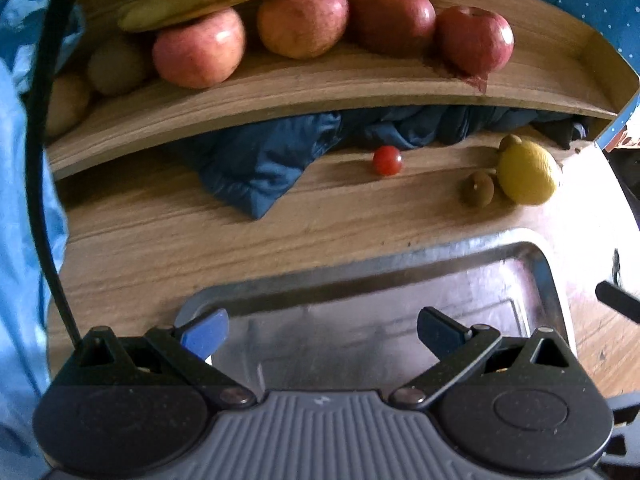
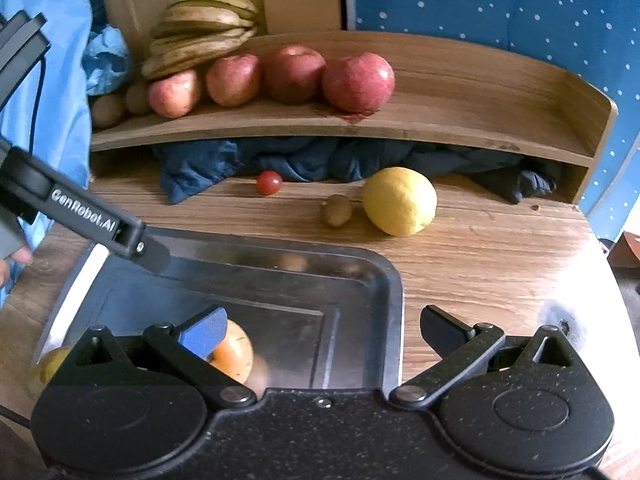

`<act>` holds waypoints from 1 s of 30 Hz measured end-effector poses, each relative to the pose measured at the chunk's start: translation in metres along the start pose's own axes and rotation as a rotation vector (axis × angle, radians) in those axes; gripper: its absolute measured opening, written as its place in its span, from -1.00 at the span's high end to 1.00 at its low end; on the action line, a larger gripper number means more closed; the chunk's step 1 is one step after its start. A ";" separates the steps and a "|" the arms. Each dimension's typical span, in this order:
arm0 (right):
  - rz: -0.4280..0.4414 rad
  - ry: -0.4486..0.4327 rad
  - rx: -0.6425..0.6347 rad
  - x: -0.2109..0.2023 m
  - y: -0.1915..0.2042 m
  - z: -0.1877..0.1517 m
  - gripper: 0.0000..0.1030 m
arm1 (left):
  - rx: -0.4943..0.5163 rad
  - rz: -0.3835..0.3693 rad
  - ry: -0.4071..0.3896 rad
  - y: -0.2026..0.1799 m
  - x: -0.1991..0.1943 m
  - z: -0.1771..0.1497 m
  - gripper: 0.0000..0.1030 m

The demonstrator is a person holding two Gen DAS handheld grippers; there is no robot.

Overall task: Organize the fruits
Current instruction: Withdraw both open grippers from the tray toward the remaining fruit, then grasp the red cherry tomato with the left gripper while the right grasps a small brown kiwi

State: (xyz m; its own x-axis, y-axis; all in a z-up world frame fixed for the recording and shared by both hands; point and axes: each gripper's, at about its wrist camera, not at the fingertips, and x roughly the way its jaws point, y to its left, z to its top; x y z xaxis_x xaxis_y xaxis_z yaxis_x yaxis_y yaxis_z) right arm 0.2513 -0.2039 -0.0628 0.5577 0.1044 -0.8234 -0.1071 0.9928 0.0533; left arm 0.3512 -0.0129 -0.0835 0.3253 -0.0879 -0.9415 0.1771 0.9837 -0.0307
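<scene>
Wooden desk (image 2: 480,264) with raised shelf (image 2: 460,92), blue dotted wall (image 2: 500,4) behind. Shelf: four apples (image 2: 358,82), bananas (image 2: 200,32). Desk: lemon (image 2: 400,200), kiwi (image 2: 337,210), cherry tomato (image 2: 269,182). Metal tray (image 2: 384,280) contains an orange fruit (image 2: 236,354). Left gripper (image 1: 322,332) and right gripper (image 2: 322,330): jaws apart, empty

One line of lettering is seen in the right wrist view: "GenRobot.AI" is printed in pale letters along the dark finger of the left gripper (image 2: 156,258), which reaches in from the left edge over the metal tray (image 2: 384,280). The word runs slantwise down the finger towards its tip. Nothing else is found to be readable: in the left wrist view a small pale mark is spotted on the grey ribbed housing (image 1: 320,420), but it cannot be made out.
</scene>
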 end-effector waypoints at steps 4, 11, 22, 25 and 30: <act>-0.020 0.015 0.016 0.008 -0.004 0.004 -0.99 | -0.004 -0.021 -0.003 0.000 0.009 0.013 -0.99; -0.037 0.035 0.032 0.024 -0.006 0.015 -0.99 | 0.003 -0.040 -0.003 0.001 0.022 0.033 -0.99; -0.046 0.039 0.089 0.044 -0.005 0.036 -0.98 | 0.020 -0.089 -0.013 -0.010 0.038 0.064 -0.99; -0.050 0.041 0.101 0.050 -0.004 0.041 -0.93 | 0.026 -0.107 -0.010 -0.014 0.044 0.070 -0.99; -0.043 0.048 0.110 0.060 -0.002 0.046 -0.86 | 0.038 -0.125 -0.004 -0.018 0.053 0.078 -0.99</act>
State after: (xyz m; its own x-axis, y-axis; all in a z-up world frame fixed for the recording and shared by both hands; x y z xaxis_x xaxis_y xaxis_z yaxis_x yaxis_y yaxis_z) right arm 0.3225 -0.1966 -0.0859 0.5198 0.0609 -0.8521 0.0089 0.9970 0.0767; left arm 0.4373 -0.0477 -0.1065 0.3024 -0.2099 -0.9298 0.2513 0.9585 -0.1346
